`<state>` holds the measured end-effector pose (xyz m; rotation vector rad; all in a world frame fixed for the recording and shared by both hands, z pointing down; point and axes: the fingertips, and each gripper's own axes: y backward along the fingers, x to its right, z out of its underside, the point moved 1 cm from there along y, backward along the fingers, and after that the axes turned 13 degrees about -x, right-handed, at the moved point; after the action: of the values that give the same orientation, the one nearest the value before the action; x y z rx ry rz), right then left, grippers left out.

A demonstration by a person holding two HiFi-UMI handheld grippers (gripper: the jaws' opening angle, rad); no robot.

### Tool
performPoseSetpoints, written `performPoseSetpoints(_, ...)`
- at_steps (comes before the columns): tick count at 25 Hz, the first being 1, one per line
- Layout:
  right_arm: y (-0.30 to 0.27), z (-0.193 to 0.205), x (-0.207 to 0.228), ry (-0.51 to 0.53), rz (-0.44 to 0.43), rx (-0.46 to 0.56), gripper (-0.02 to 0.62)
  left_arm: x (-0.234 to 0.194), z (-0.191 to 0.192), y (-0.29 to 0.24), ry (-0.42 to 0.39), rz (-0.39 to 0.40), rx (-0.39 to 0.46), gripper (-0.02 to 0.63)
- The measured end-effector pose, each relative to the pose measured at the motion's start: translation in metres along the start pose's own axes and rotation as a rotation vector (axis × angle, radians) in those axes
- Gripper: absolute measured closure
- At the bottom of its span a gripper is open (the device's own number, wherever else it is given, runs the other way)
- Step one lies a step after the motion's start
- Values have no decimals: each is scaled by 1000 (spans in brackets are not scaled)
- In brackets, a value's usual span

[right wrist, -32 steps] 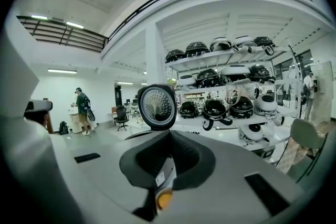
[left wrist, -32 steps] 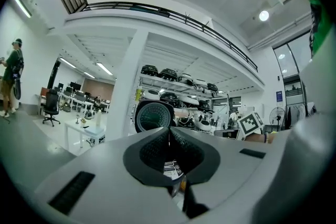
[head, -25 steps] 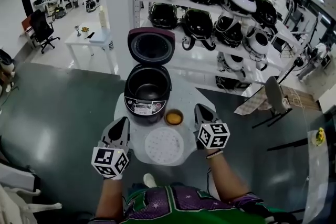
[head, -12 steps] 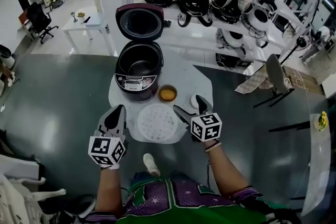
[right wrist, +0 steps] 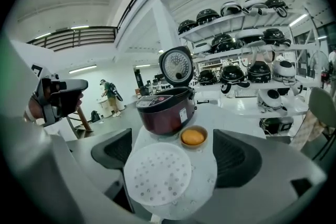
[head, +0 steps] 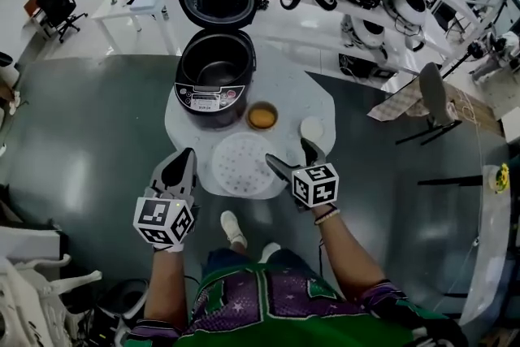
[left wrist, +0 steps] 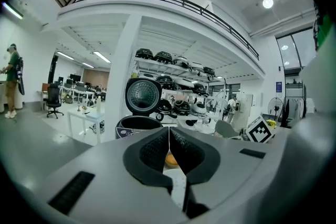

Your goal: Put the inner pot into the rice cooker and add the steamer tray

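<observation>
My right hand-held gripper (head: 290,153), jaws just opened wide with nothing between them, hangs beside the flat steamer tray (head: 241,165); a shallow pinch could skid it off the table (head: 317,97).

Left tool (left wrist: 169,136) jaws pressed together, open-lidded rice cooker (left wrist: 132,126) beyond, shelves of cookers (left wrist: 173,57) behind

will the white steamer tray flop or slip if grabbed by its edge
The steamer tray looks like thin perforated plastic, so probably light and fairly stiff. Its smooth rim may slip in the jaws. Lying flat on the table, it would likely slide, not roll.
</observation>
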<state>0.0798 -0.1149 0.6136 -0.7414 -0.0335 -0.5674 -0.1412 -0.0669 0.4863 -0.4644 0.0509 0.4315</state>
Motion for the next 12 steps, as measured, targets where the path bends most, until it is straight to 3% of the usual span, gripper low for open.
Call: performPoseSetpoints(12,-61,58,9,-59,30,-128,121,-19,49,-26,30,11,-96,583)
